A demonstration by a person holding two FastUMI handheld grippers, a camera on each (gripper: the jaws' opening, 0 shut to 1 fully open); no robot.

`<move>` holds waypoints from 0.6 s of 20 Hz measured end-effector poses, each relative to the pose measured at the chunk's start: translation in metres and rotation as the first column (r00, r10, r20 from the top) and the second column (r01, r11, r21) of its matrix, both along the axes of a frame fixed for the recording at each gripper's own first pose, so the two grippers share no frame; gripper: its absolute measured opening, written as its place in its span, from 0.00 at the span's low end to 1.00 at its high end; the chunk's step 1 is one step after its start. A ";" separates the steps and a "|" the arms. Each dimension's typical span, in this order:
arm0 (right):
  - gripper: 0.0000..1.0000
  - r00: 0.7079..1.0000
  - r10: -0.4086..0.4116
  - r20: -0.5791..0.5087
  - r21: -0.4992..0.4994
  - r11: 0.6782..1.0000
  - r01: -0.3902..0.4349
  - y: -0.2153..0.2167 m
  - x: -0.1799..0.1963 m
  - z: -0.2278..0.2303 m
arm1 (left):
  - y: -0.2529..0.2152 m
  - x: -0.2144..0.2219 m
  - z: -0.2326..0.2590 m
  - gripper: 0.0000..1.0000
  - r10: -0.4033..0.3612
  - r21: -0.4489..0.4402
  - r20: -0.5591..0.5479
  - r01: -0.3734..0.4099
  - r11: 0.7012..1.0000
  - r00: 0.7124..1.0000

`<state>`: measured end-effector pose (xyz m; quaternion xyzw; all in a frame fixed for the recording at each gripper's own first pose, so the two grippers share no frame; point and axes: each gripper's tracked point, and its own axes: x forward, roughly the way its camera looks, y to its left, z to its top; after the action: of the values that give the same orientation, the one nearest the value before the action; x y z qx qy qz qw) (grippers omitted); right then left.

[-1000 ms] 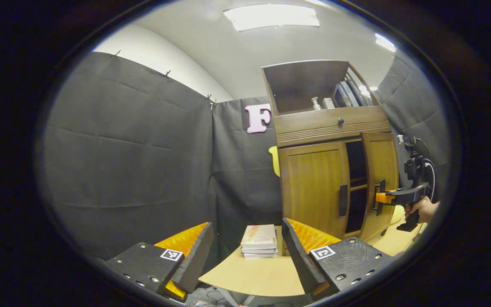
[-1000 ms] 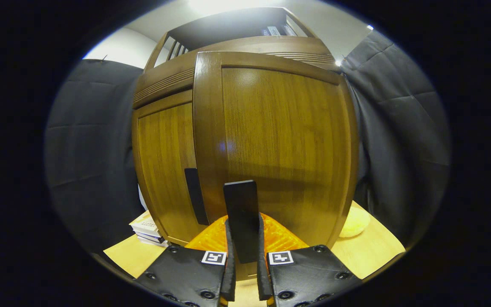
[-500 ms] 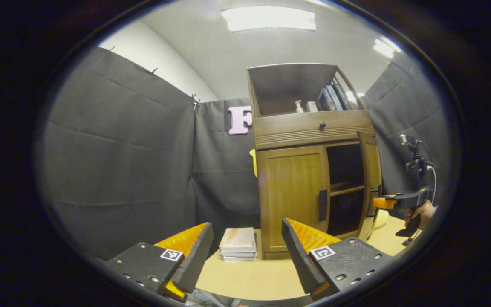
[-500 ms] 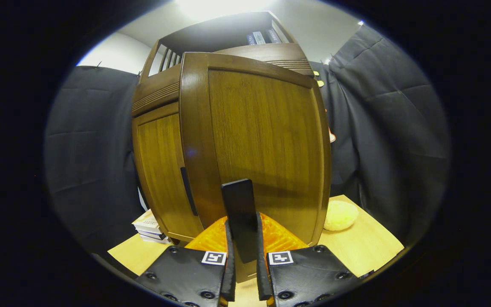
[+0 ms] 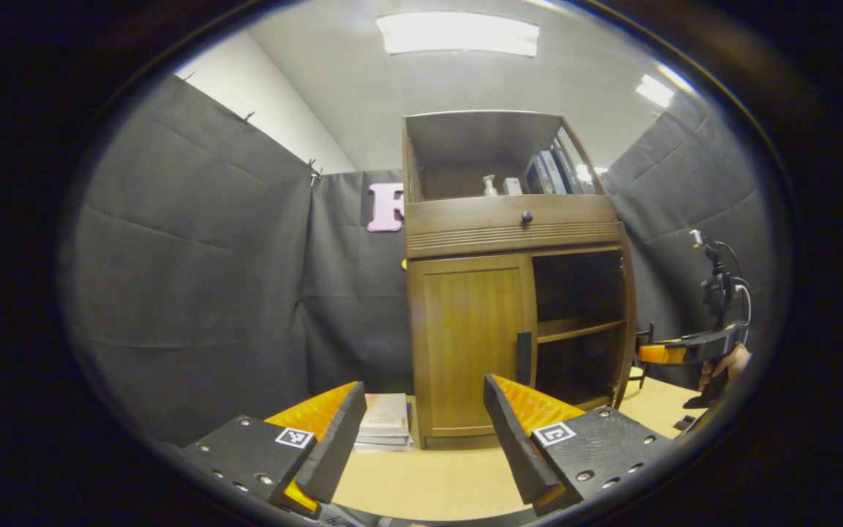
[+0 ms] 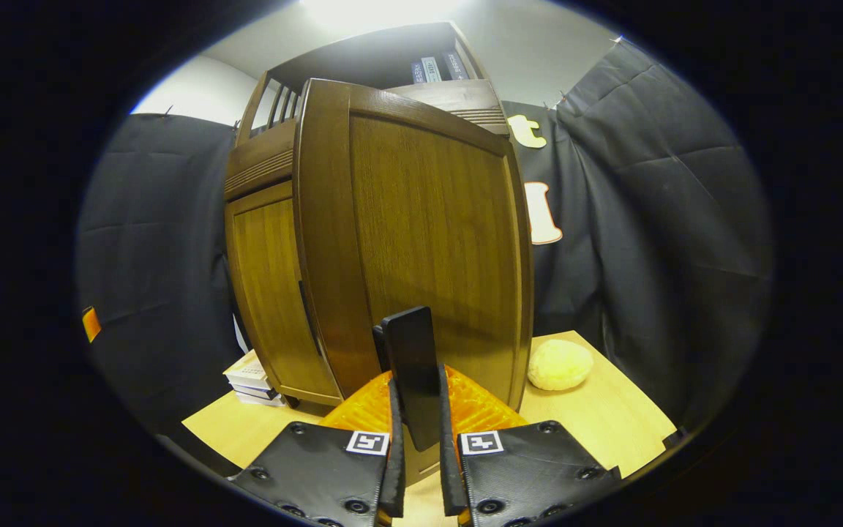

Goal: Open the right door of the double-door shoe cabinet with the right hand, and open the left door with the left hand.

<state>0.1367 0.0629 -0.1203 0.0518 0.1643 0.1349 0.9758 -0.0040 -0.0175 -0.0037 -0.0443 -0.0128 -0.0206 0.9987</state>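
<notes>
Right gripper view: right gripper point(image 6: 417, 439), jaws clamped on handle point(image 6: 413, 369) of right door point(image 6: 429, 241), swung wide. Left gripper point(image 5: 421, 432) well short of cabinet point(image 5: 513, 219), jaws apart; left door point(image 5: 469, 344) shut. Risk: overswing straining hinge, or handle slipping from jaws.

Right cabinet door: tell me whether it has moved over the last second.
Yes. The right door has swung further open, away from the closed left door, pulled by the right tool clamped on its handle.
</notes>
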 end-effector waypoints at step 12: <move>0.18 0.999 -0.032 -0.005 -0.007 0.999 0.032 -0.051 -0.015 0.003 | -0.063 0.019 0.004 0.95 -0.113 -0.024 0.013 0.114 0.993 0.993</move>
<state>0.1219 0.0114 -0.1174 0.0515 0.1666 0.1185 0.9775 0.0152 -0.0810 0.0004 -0.0573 -0.0162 -0.0774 0.9952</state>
